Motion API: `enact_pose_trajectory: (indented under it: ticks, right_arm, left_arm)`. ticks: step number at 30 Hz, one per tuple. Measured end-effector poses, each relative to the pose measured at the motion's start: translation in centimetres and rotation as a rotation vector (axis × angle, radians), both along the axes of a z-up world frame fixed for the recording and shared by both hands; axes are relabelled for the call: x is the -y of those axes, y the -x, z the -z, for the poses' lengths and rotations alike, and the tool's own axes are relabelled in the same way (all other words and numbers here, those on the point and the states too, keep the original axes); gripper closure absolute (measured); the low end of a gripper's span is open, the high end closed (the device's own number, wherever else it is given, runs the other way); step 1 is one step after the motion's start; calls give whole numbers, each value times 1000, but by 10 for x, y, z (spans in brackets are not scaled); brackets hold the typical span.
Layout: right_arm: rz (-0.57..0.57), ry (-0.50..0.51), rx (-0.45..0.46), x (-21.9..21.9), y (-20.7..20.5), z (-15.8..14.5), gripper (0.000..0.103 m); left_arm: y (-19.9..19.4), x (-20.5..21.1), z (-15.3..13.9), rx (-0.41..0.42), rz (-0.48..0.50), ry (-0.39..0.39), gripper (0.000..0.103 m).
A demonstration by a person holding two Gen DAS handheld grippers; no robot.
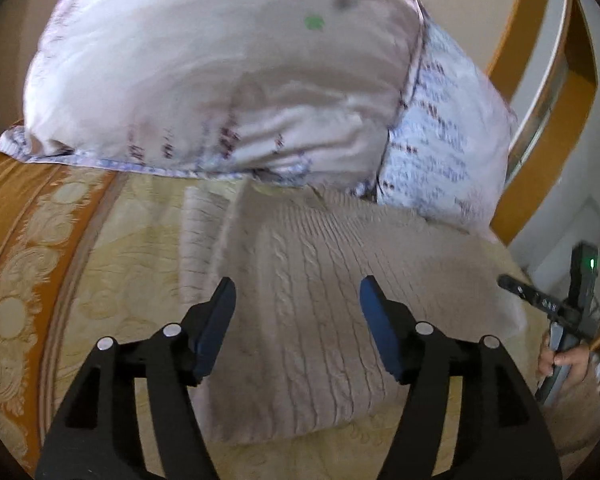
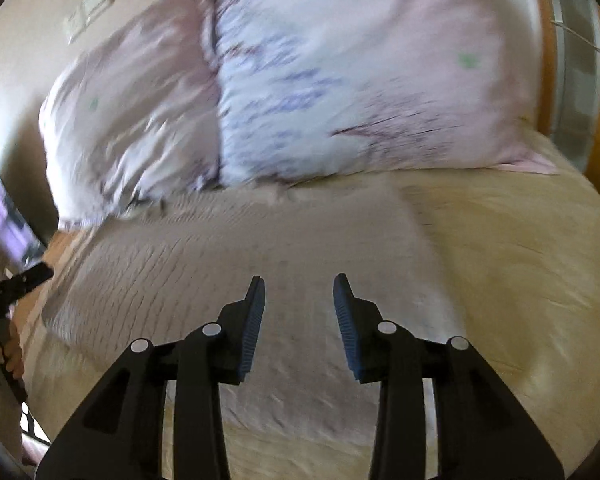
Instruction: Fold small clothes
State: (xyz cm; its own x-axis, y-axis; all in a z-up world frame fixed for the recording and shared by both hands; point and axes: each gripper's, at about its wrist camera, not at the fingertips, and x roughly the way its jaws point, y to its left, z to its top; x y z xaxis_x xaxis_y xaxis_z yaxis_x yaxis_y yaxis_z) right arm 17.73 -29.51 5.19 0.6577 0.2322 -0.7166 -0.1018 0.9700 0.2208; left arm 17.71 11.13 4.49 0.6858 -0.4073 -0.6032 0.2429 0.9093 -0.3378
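Observation:
A beige cable-knit sweater (image 1: 320,248) lies flat on the bed just in front of the pillows, with a sleeve folded over on its left side. My left gripper (image 1: 297,284) hovers over its lower half, open, with nothing between the blue pads. In the right wrist view the same sweater (image 2: 220,240) spreads across the middle, blurred. My right gripper (image 2: 299,280) is above it, open but narrower, and its pads touch no cloth. A hand (image 1: 564,360) at the right edge holds the other gripper's handle.
Two pale pink printed pillows (image 1: 220,80) (image 1: 440,120) stand against the wall behind the sweater. The bedspread is cream with an orange patterned border (image 1: 28,240) on the left. A wooden headboard frame (image 1: 540,60) rises at the right.

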Motion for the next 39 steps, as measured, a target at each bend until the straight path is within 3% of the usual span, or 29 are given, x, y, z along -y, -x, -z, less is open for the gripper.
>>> enact_pose_trajectory:
  ticks: [3,5,9,14,20,25,31,39]
  right_arm:
    - [-30,47,-72,-16,-18,18,65]
    - [-32,67,-67,-19,-24,26,64]
    - [-21,40,-87,-15,-25,23,63]
    - [-32,0,-79,-13,-15,19,51]
    - [-33,-8,-80,-16,-17,21,46]
    - [-37,-1,-77,-17,-17,22,45]
    - [-40,-20,-71,-17,-15,24,41]
    - [-54,-5,-54,-24,-14,23,33]
  left_arm:
    - [-12,7,16,-66,-3,-34,38]
    - [-16,7,26,-101,-14,-42,38]
    - [-13,1,26,-102,-16,-16,38]
    - [-14,-33,13,-92,-84,123,32]
    - [-38,-71,29,-228,-184,293,33]
    - [-51,-71,42,-294,-186,365,34]
    - [-56,-63,45,-300,-189,373,35]
    - [-61,-56,49,-307,-193,386,54]
